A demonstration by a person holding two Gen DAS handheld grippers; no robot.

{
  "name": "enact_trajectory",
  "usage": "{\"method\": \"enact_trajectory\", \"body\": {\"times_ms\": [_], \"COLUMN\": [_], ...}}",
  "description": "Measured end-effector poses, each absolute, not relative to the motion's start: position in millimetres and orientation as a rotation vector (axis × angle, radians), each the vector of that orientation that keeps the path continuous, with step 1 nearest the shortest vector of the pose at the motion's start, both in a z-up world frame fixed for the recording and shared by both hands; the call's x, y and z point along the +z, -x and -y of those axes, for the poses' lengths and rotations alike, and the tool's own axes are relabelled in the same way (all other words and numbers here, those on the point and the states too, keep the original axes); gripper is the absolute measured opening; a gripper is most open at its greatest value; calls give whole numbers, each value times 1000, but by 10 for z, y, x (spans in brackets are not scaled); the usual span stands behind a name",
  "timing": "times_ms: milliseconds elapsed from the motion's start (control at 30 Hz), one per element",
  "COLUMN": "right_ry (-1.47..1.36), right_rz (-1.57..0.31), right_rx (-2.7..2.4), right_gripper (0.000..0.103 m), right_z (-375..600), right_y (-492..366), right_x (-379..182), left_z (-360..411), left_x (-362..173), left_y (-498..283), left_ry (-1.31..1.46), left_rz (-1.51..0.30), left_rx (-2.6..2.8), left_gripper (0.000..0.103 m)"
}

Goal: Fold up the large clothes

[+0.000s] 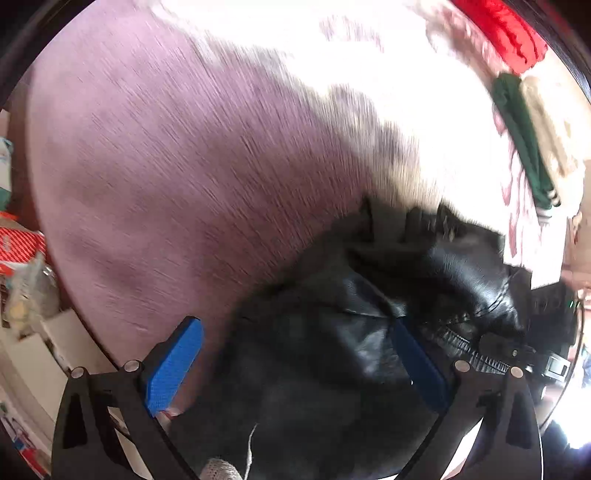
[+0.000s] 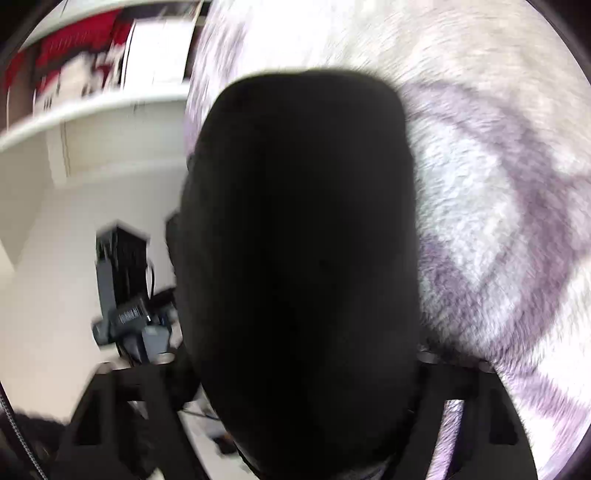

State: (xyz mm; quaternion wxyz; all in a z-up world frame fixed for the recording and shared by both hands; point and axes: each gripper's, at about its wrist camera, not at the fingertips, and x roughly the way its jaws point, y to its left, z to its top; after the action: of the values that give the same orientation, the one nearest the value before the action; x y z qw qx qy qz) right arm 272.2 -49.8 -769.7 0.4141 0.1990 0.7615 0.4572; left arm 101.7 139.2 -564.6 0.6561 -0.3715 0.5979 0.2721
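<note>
A: Left gripper (image 1: 295,354): we see both blue ribbed fingers (image 1: 173,365) spread wide apart, angled down over the bed. Bunched black leather jacket with a metal zipper (image 1: 369,332) sits between them and past the right-side finger, which lies against the leather. Nothing pinched that we can confirm.

B: Jacket location?

A: Heaped on the mauve textured bedspread (image 1: 147,166), toward the near right of the left view. Folded red (image 1: 509,33) and green (image 1: 521,140) garments lie well apart at the far right edge.

B: Right gripper (image 2: 306,369)?

A: We can't tell its state. A black mass of fabric (image 2: 303,240) fills the centre of the right view and hides the fingertips; only the black frame arms show at the bottom. Heavy motion blur. White shelving (image 2: 92,110) to the left, a purple-and-white patterned cover (image 2: 498,184) to the right.
</note>
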Motion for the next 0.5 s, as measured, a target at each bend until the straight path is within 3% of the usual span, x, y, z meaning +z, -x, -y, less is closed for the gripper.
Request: {"method": "enact_trajectory", "body": {"times_ms": [67, 233, 333, 500], "right_ry": [-652, -1005, -963, -834], "right_rz": [-1876, -1700, -1804, -1899], "right_rx": [1070, 837, 628, 609], "right_gripper": [59, 58, 88, 93], "right_z": [711, 1509, 1785, 2207], "right_y": [-2708, -2616, -2514, -2576], "right_x": [-7598, -7465, -7735, -7622], "left_z": [-1459, -1435, -1314, -1012], "left_x": [-5362, -4956, -5114, -5509], "left_y": [-936, -781, -832, -972], "left_ry": [826, 810, 835, 899], "left_rz": [-1296, -1206, -1232, -1283], "left_rx": [653, 707, 685, 616], "left_gripper": [103, 103, 103, 103]}}
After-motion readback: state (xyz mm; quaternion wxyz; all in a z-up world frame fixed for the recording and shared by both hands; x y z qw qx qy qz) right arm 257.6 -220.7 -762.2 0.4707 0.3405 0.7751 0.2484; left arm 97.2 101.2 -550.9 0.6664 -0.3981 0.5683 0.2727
